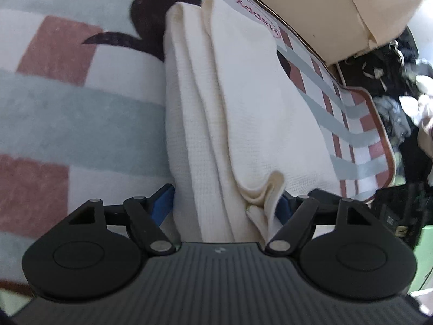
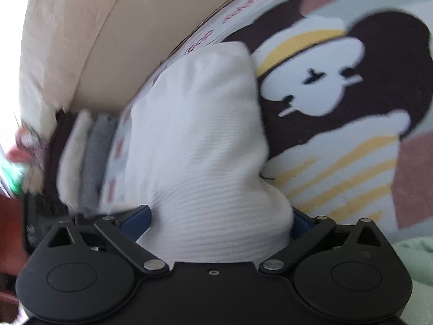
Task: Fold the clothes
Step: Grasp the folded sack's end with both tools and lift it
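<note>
A white knitted garment (image 1: 230, 94), folded into a long strip, lies on a checked blanket (image 1: 67, 108) with a cartoon dog print. My left gripper (image 1: 223, 205) stands wide at the strip's near end. The cloth lies between its blue pads (image 1: 163, 203), and a crumpled corner drapes against the right pad; I see no squeeze. In the right wrist view the same white garment (image 2: 194, 135) bulges up thickly between the jaws of my right gripper (image 2: 219, 219), which pinch it in a fat bundle. Its far end rests on the blanket (image 2: 351, 149).
A cream cushion or sofa edge (image 1: 311, 5) borders the blanket's far side, and shows again in the right wrist view (image 2: 81, 40). A dark heap of mixed clothes (image 1: 400, 108) lies off the blanket's corner. Folded white and grey items (image 2: 81, 162) are stacked at left. A pale green cloth (image 2: 414, 257) is at right.
</note>
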